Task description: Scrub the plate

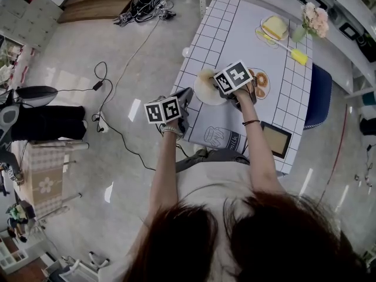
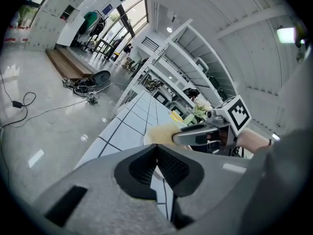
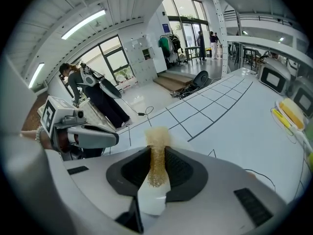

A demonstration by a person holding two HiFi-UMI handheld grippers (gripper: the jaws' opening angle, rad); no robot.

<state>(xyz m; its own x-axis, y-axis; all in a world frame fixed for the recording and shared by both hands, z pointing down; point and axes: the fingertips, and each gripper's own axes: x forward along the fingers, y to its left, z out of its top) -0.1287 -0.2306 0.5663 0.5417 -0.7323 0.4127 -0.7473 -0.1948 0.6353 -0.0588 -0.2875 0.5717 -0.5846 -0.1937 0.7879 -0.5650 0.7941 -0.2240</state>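
Nearest the viewer, the person's hair fills the lower head view and hides the near edge of the tabletop (image 1: 235, 34).

The left hand-held gripper (image 2: 157, 148) has its jaws drawn together on the left rim of the plate (image 1: 207, 96). The plate sits at the near left part of the white, grid-lined tabletop. In the left gripper view the rim shows only as a thin white edge at the jaw tips.

The right hand-held gripper (image 3: 157, 155) clamps a yellowish sponge (image 3: 157, 138) upright between narrow jaws, over the plate's far part. A white patch shows beneath the sponge; what it is cannot be told.

Near the plate, a printed drawing (image 1: 220, 137) on the tabletop carries lettering that seems to read "milk". A dark frame (image 1: 276, 138) lies right of it.

A second dish (image 1: 261, 82) holding round brown pastries is partly covered by the right hand (image 1: 245, 93).

At the far end stand a small plate (image 1: 263, 22) with a yellow block on it, a yellow-handled tool (image 1: 298, 56) and a vase of pink flowers (image 1: 315, 17).
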